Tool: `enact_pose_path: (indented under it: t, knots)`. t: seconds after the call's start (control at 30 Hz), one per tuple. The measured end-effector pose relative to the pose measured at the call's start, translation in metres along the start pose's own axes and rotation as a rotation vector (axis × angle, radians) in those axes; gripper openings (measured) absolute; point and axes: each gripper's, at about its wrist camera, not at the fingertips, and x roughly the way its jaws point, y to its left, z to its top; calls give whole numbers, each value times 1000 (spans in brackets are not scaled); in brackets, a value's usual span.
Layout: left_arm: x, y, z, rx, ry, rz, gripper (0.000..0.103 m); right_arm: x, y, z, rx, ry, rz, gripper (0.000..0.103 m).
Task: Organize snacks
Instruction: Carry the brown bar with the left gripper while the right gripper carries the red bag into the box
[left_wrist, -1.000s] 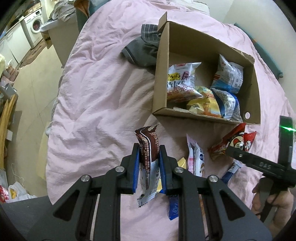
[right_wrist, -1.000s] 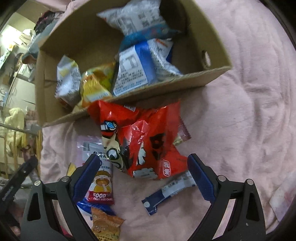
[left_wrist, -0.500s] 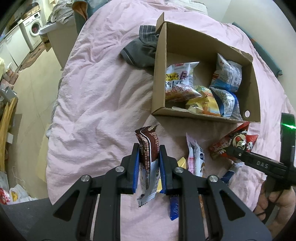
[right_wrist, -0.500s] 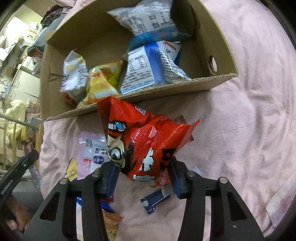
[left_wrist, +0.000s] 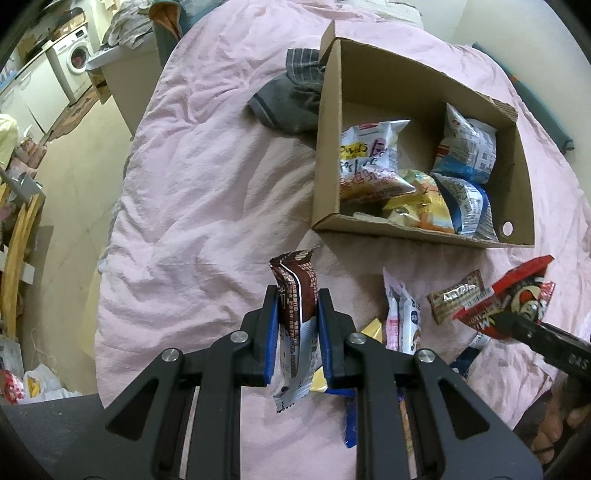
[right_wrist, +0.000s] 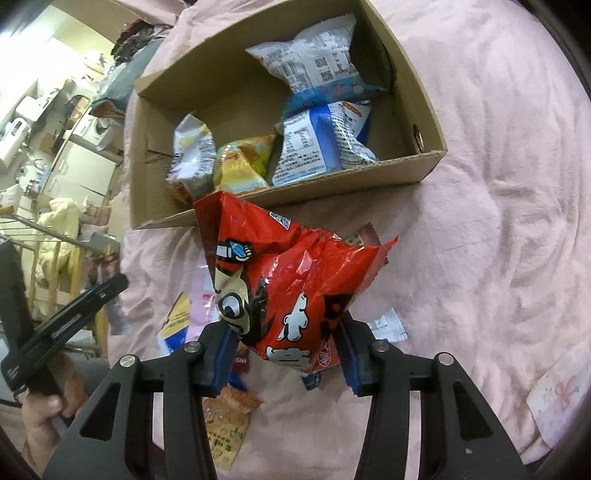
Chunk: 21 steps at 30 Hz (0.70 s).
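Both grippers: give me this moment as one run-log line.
left gripper: shut on brown snack bar | right gripper: shut on red snack bag, lifted off pink blanket | cardboard box: holds snacks

Loose packets (right_wrist: 225, 417) half hidden behind the red bag (right_wrist: 291, 291) (their print unreadable), cut by fingers

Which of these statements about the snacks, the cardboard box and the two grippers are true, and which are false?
1. The left gripper is shut on a brown wrapped snack bar. True.
2. The right gripper is open and empty. False: it is shut on a crumpled red snack bag.
3. The open brown cardboard box holds several snack bags. True.
4. The box stands on a wooden table. False: it rests on a pink bed cover.
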Motion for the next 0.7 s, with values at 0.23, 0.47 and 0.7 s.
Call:
enact_pose_path:
  t: [0.23,0.47,0.7]
  knots:
    - [-21,-11,8,4,-74,-50,16,-40,-4,0,-2,-115,92,49]
    - [-60,-28,54,52,-172,-85,16,-78,-3,35,-16,-239,114,49]
    - [-63,-45,93,90,-221,-115,16,-73,9,75,-16,-257,109,49]
